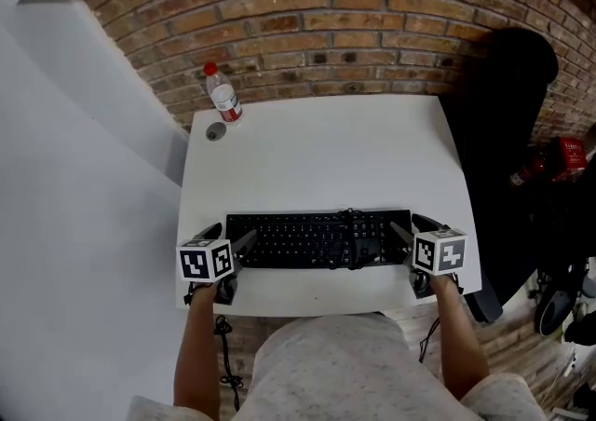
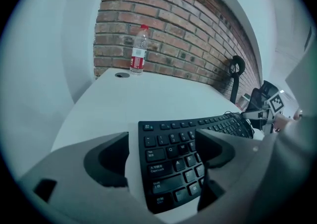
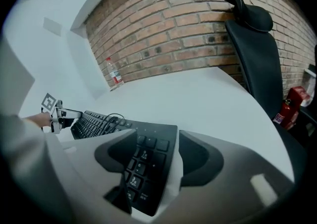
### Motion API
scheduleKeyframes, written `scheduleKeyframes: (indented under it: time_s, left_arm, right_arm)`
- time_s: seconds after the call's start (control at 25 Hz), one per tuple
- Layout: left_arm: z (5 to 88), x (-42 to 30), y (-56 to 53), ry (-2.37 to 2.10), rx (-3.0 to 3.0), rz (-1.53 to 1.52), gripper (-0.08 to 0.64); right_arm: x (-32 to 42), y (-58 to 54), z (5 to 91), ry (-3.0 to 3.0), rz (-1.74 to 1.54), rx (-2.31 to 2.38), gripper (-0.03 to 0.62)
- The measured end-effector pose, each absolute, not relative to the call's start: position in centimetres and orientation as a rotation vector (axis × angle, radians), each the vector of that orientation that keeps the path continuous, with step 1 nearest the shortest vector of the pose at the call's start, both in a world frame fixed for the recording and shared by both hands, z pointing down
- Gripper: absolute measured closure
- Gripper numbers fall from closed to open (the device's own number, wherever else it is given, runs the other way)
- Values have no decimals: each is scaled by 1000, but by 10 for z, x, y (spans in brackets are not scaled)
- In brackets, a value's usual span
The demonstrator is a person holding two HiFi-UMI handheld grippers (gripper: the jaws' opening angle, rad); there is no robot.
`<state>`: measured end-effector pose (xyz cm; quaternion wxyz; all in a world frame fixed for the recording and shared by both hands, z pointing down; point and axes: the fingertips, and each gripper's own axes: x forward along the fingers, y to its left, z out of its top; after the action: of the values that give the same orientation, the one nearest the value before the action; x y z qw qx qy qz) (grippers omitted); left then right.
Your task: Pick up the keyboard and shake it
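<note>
A black keyboard (image 1: 317,239) lies flat on the white table (image 1: 326,154) near its front edge, its cable coiled on the keys. My left gripper (image 1: 231,235) straddles its left end, and my right gripper (image 1: 414,226) straddles the right end with the number pad. In the left gripper view the keyboard (image 2: 173,163) sits between the spread jaws of the left gripper (image 2: 162,139), with bare table showing beside one jaw. The right gripper view shows the keyboard (image 3: 143,168) between the jaws of the right gripper (image 3: 157,136), again with a white gap. Both grippers are open.
A plastic water bottle (image 1: 223,93) with a red cap stands at the table's back left, next to a grey round cable port (image 1: 216,131). A black office chair (image 1: 494,130) is close to the table's right side. A brick wall (image 1: 354,28) runs behind the table.
</note>
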<state>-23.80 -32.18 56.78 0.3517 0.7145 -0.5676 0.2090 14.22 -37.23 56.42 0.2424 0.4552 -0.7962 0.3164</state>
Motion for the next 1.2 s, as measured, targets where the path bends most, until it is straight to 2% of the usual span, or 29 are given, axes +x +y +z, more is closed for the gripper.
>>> scheduleKeyframes:
  time_s: [0.56, 0.68, 0.84, 1.2]
  left_arm:
    - [579, -238, -334, -1361, 1790, 572, 118]
    - [580, -230, -342, -1289, 1802, 630, 158]
    - [582, -230, -344, -1250, 1772, 639, 173]
    - [574, -229, -339, -1303, 1789, 650, 179]
  right_arm:
    - [132, -385, 579, -2138, 1153, 1076, 308]
    - [131, -387, 579, -2126, 1185, 1035, 310]
    - [131, -388, 580, -2103, 1187, 1022, 315]
    - [133, -385, 578, -2085, 1155, 1069, 319]
